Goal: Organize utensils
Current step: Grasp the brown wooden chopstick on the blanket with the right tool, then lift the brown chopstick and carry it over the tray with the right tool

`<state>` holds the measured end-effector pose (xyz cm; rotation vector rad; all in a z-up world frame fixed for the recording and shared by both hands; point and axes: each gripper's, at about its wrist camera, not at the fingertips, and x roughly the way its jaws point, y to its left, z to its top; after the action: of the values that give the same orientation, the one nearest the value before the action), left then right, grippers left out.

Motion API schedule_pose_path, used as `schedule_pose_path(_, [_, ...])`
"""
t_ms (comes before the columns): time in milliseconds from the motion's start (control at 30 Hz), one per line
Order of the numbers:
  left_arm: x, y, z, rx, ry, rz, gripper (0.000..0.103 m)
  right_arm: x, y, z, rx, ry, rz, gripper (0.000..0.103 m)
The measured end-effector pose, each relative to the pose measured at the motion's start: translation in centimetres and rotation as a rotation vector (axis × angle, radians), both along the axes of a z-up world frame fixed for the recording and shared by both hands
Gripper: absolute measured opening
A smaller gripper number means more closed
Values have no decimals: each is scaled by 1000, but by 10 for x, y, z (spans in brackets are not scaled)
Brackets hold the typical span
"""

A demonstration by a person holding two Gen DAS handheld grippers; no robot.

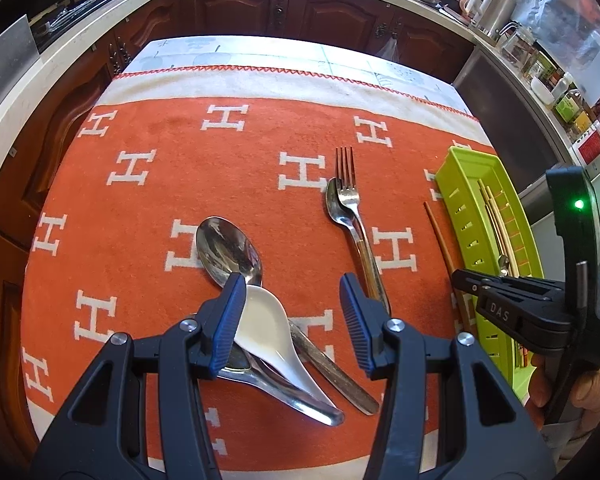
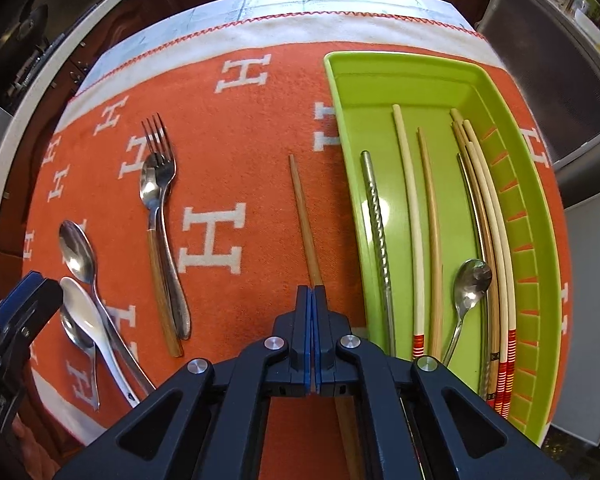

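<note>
My left gripper is open above a pile of spoons: a white ceramic spoon lies across a large steel spoon and other steel handles. Its left pad sits at the ceramic spoon's bowl and nothing is gripped. My right gripper is shut, its blue pads pressed together with nothing seen between them. A brown chopstick lies on the cloth and runs under the right finger. A fork lies over a small spoon further left. The green tray holds several chopsticks and a steel spoon.
An orange cloth with white H marks covers the table. Dark wooden cabinets and a counter ring the far side, with jars and a kettle at the back right. A hand holds the right gripper beside the tray.
</note>
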<state>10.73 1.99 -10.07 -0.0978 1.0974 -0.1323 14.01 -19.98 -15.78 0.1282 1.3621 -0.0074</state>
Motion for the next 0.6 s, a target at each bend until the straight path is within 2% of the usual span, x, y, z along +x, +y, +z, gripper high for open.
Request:
schedule_pose_path(67, [0, 0, 0, -2, 8, -3, 46, 0, 3, -1, -13, 6, 7, 1])
schedule_pose_path(133, [-1, -1, -1, -8, 19, -3, 46, 1, 9, -2, -12, 18, 24, 11])
schedule_pose_path(200, [-1, -1, -2, -14, 24, -1, 46, 1, 10, -1, 4, 40, 30, 15])
schedule_pose_path(433, [-2, -1, -3, -25, 41, 0, 46, 13, 22, -9, 20, 68, 15, 15])
schedule_pose_path(600, [-2, 0, -1, -25, 29, -2, 46, 13, 32, -7, -76, 53, 21, 15])
